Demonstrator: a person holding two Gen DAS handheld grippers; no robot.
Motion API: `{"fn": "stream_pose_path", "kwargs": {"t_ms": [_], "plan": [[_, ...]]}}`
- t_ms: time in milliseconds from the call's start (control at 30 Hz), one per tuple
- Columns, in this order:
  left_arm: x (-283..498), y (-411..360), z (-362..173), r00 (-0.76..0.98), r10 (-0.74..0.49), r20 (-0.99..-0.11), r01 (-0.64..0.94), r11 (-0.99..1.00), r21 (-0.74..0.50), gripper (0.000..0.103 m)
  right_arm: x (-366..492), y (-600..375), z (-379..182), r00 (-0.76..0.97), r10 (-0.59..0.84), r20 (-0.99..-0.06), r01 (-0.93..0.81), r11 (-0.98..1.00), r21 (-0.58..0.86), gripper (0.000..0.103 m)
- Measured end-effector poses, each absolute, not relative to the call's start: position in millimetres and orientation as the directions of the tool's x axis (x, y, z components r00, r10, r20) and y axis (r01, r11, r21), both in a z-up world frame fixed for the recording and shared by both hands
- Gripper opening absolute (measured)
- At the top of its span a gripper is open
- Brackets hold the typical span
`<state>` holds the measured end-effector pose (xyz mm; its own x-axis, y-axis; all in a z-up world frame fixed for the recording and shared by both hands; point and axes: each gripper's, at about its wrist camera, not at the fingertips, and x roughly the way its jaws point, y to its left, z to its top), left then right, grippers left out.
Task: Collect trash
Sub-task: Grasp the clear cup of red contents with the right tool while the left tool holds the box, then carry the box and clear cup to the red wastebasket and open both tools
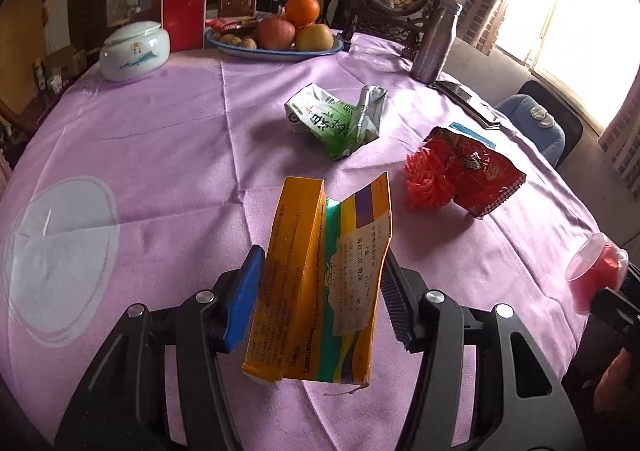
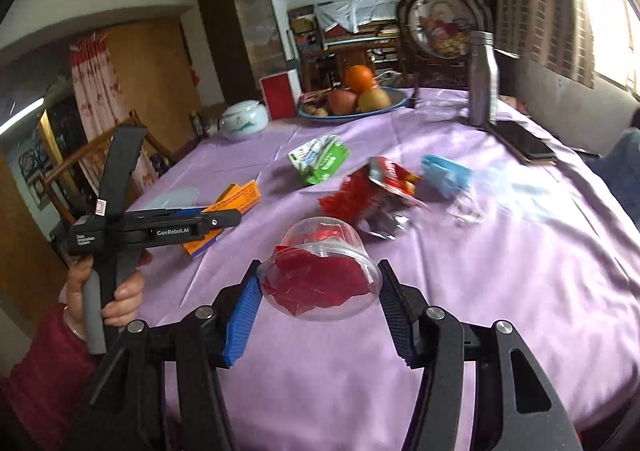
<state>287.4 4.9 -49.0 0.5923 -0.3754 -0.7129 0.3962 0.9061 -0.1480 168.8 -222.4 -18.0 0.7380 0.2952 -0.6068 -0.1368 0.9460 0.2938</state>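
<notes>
My left gripper (image 1: 322,263) is shut on a torn orange and yellow medicine box (image 1: 316,291), held upright above the purple tablecloth (image 1: 160,155). My right gripper (image 2: 320,275) is shut on a clear plastic cup (image 2: 320,251) with red scraps inside, its pads pressing both sides. That cup (image 1: 596,271) also shows at the right edge of the left wrist view. Lying on the cloth are a crumpled green and white carton (image 1: 336,119), a red snack wrapper (image 1: 476,175) and a red mesh ball (image 1: 428,183). A hand holds the left gripper (image 2: 224,221) at the table's left edge.
At the far side stand a fruit bowl (image 1: 276,43), a white lidded jar (image 1: 134,51), a red box (image 1: 184,19) and a metal bottle (image 1: 436,43). A dark phone (image 2: 524,143) lies at the right. A blue item (image 2: 444,173) and clear plastic (image 2: 464,211) lie near the wrapper.
</notes>
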Motion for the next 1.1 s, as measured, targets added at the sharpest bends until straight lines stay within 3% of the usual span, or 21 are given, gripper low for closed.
{"fn": "stream_pose_path", "kwargs": {"t_ms": [167, 667, 1100], "plan": [[256, -4, -40, 0.581, -0.46, -0.672, 0.438, 0.872, -0.219, 0.056, 122, -267, -15, 0.771, 0.223, -0.597, -0.048, 0.954, 0.295, 0.057], [154, -137, -3, 0.52, -0.57, -0.636, 0.661, 0.741, -0.123, 0.056, -6, -391, -46, 0.819, 0.031, -0.573, 0.225, 0.901, 0.37, 0.057], [72, -332, -62, 0.214, -0.667, -0.713, 0.881, 0.448, -0.154, 0.056, -122, -496, -114, 0.718, -0.203, -0.665, 0.546, 0.757, 0.359, 0.057]]}}
